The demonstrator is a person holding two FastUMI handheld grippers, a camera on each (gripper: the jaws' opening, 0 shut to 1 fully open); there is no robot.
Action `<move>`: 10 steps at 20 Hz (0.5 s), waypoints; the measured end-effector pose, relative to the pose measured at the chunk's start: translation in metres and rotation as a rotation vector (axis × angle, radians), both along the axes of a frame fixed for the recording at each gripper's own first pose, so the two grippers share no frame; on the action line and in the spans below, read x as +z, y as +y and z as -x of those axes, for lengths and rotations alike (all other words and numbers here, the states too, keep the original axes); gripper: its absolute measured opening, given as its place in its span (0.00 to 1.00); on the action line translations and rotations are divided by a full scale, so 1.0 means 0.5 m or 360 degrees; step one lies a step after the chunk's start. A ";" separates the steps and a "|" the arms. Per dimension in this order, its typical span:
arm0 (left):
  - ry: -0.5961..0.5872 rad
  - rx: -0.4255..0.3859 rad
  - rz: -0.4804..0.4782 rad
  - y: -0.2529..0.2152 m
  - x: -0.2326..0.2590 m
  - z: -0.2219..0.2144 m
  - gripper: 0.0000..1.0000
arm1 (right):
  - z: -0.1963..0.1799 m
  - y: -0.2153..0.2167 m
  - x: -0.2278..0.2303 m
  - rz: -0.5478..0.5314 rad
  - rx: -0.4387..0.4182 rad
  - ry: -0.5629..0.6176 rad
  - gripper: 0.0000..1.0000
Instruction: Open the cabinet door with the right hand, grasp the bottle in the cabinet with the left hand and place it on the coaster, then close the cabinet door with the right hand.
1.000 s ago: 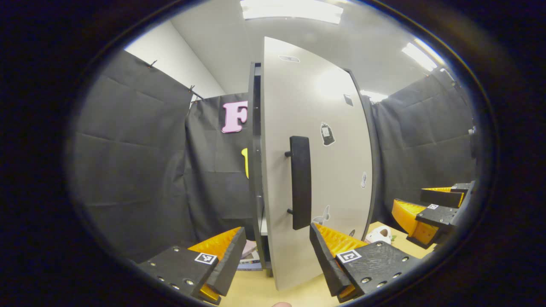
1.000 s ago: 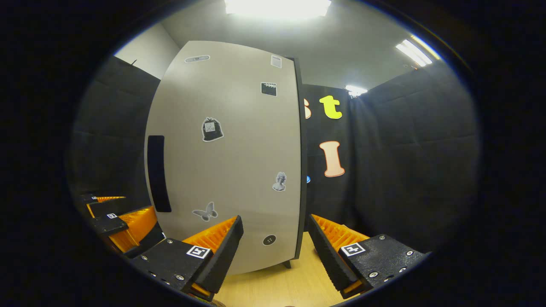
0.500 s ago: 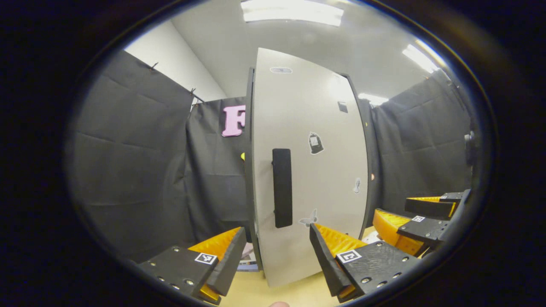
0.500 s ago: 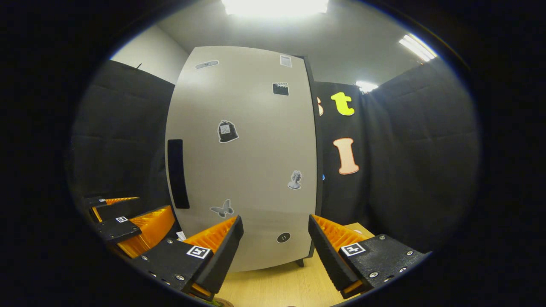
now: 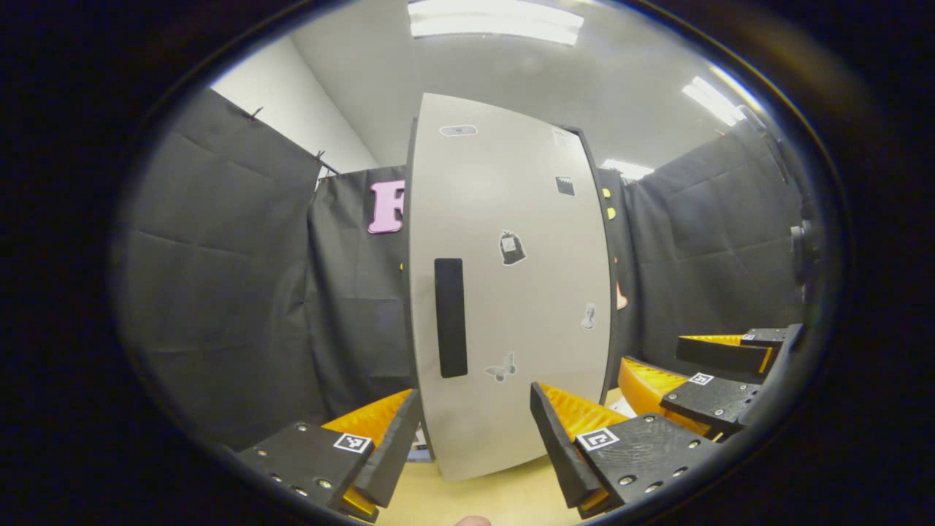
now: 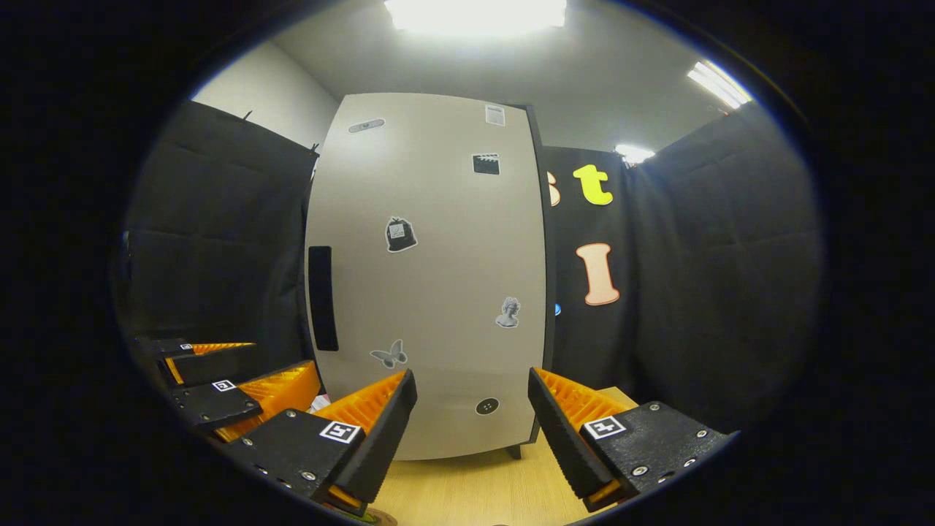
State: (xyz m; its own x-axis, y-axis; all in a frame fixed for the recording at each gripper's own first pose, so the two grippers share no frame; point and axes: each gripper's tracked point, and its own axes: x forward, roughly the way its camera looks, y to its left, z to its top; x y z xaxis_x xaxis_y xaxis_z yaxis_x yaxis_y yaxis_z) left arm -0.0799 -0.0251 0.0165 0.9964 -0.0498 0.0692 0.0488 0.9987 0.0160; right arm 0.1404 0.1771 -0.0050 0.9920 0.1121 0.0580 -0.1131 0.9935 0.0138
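Cabinet door [image 6: 427, 277] appears flush shut, probably the closing step. Both the left gripper [image 5: 475, 431] and right gripper [image 6: 471, 431] are spread and empty. Bottle and coaster: position unconfirmed. Next: verify closure, withdraw.

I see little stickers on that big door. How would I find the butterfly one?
Start at the tall pale cabinet door standing on the wooden table. Look low on it, just right of the bottom end of the black vertical handle. The butterfly sticker is the grey winged shape, lower than the bust sticker and above the round black sticker.
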 end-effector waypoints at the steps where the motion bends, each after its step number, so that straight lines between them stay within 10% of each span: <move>1: 0.0010 0.0000 -0.0001 0.000 -0.002 0.003 0.86 | 0.003 -0.001 -0.004 -0.0002 0.0000 0.0007 0.95; 10: 0.0028 -0.0014 0.0070 0.007 -0.007 0.005 0.79 | 0.022 -0.020 -0.023 -0.0023 -0.0008 0.0057 0.95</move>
